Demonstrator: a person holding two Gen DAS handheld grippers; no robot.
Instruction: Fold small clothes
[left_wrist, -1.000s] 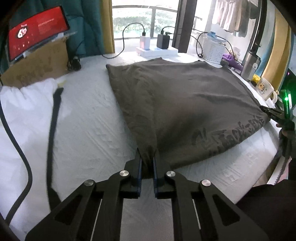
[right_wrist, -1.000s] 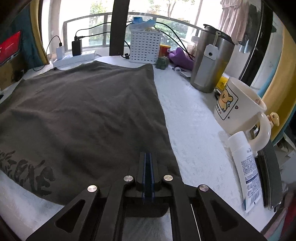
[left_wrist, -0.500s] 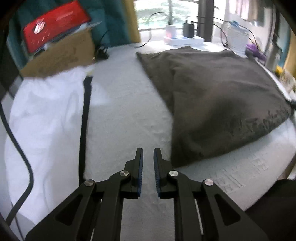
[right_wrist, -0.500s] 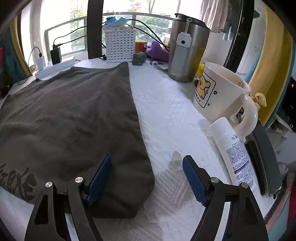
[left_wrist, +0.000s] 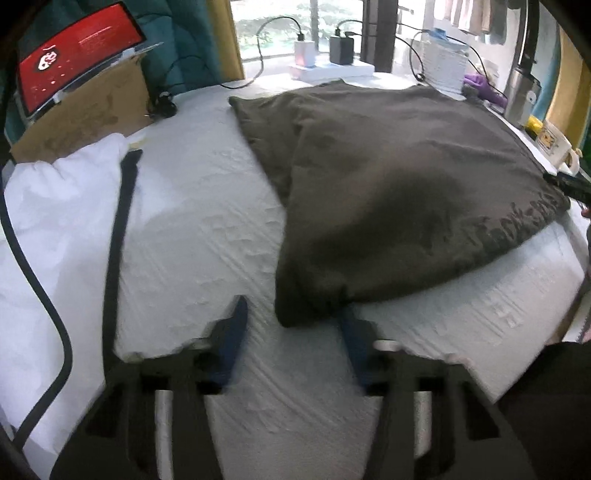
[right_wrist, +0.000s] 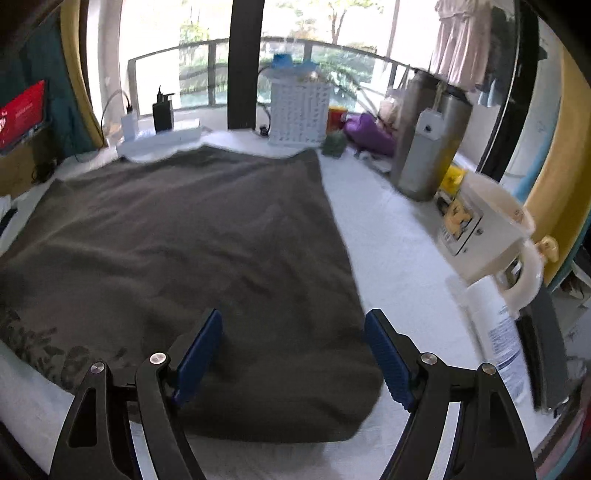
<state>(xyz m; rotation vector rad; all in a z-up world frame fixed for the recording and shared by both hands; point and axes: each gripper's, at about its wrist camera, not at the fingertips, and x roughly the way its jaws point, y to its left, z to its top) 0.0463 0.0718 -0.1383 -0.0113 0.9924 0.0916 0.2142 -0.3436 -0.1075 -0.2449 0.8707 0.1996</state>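
Released now from both grippers, dark grey garment (left_wrist: 399, 192) lying flat, folded, on white table cover (left_wrist: 199, 236). Left gripper (left_wrist: 291, 328) opening, jaws apart around near-left corner of cloth, pads not pressing it. Right gripper (right_wrist: 293, 350) spread wide over near-right corner, pinching nothing.

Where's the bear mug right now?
In the right wrist view the bear mug stands at the right edge of the white table, between the steel tumbler behind it and the white tube in front.
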